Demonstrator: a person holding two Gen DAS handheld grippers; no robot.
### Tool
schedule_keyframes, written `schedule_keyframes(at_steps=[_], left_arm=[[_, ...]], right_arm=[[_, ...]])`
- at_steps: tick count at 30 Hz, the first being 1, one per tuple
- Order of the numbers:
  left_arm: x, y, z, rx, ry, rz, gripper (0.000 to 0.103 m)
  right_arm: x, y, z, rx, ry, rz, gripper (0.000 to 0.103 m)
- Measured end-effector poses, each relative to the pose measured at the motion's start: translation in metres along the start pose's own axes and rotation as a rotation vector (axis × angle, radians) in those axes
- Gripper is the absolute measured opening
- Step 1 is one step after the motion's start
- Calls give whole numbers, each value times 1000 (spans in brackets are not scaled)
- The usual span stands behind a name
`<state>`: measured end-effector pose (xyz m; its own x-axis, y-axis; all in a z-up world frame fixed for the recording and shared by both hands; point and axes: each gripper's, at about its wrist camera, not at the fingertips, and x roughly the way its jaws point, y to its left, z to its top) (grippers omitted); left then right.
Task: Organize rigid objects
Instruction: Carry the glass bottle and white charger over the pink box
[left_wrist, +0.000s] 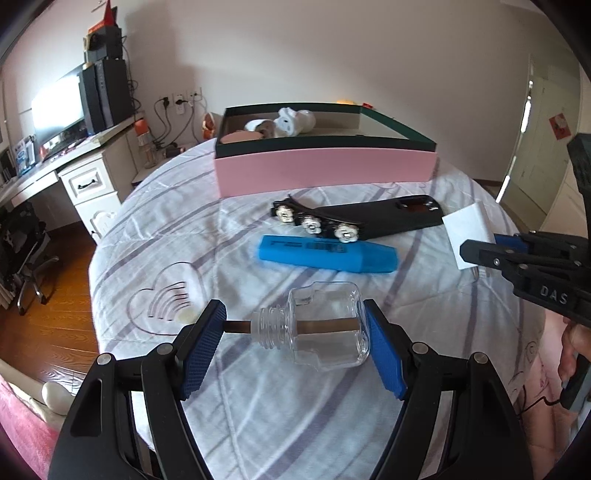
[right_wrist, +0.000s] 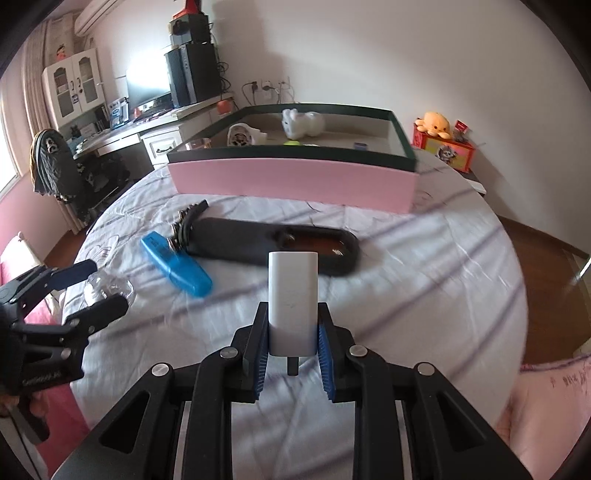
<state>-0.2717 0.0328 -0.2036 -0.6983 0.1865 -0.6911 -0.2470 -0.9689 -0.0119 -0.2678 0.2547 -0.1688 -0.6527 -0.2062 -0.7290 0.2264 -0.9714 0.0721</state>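
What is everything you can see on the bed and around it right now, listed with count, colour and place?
glass bottle: one, clear, lying on the bedspread between the left tool's fingers
white charger: one, white, clamped in the right tool
blue case: one, blue, mid bedspread
black case: one, black, behind the blue case
flower hair clip: one, black with three pale flowers, on the black case's left end
pink box: one, pink with dark rim, far side, holding small toys
left tool: one, black and blue
right tool: one, black and blue
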Motion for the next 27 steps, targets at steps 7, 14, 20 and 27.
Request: schedule_keyframes(at_steps=[7, 14, 20, 27], left_arm=[[6, -8, 1, 11, 14, -20, 75], [10, -6, 1, 4, 17, -22, 76], [11, -5, 0, 13, 14, -24, 76], [6, -4, 3, 4, -11, -8, 75]], right_arm=[[4, -9, -4, 35, 0, 28, 24], [21, -11, 4, 53, 2, 40, 24], [27, -10, 6, 56, -5, 34, 24], [21, -10, 5, 52, -24, 41, 23]])
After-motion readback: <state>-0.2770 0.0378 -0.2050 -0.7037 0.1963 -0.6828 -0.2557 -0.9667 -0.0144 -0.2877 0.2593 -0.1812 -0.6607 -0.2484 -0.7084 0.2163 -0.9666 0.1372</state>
